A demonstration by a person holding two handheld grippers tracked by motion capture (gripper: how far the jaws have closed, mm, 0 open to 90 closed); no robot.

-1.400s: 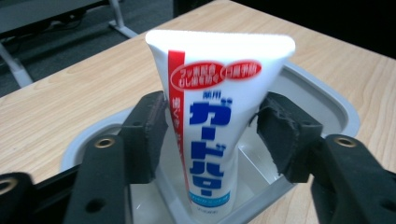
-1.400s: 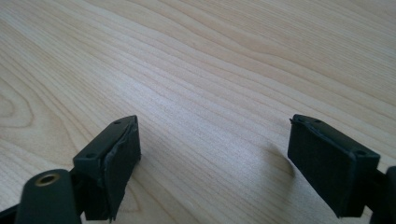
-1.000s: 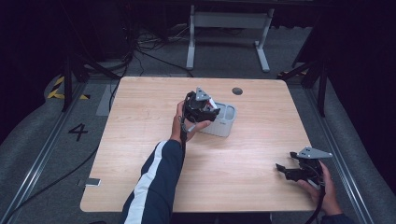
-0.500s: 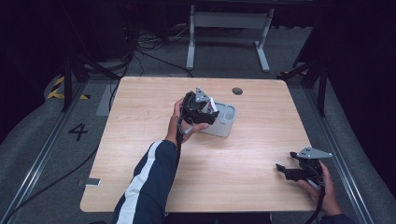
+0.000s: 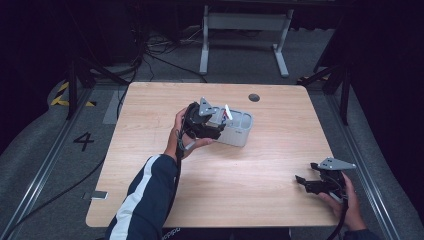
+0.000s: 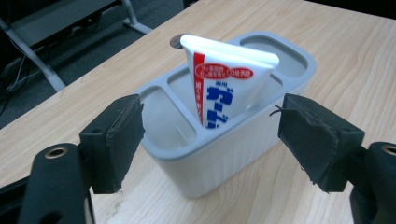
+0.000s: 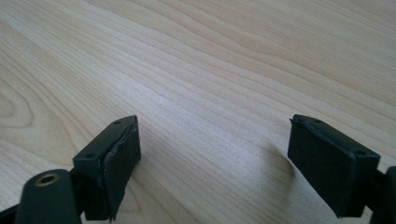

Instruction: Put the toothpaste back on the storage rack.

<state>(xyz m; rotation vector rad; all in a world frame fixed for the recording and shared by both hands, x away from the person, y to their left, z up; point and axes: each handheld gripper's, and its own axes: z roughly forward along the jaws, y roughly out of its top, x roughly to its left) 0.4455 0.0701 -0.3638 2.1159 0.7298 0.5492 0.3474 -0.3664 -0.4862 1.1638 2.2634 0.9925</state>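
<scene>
Blue Japanese characters and red ovals with small white script are printed on the white tube point(image 6: 223, 79). A "4" point(image 5: 83, 141) is marked on the floor point(image 5: 60, 165).

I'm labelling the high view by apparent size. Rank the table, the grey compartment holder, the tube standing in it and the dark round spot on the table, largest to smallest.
1. table
2. grey compartment holder
3 and 4. tube and dark round spot: both look tiny and about alike in this view, and the tube is partly hidden, so I won't rank them.
</scene>
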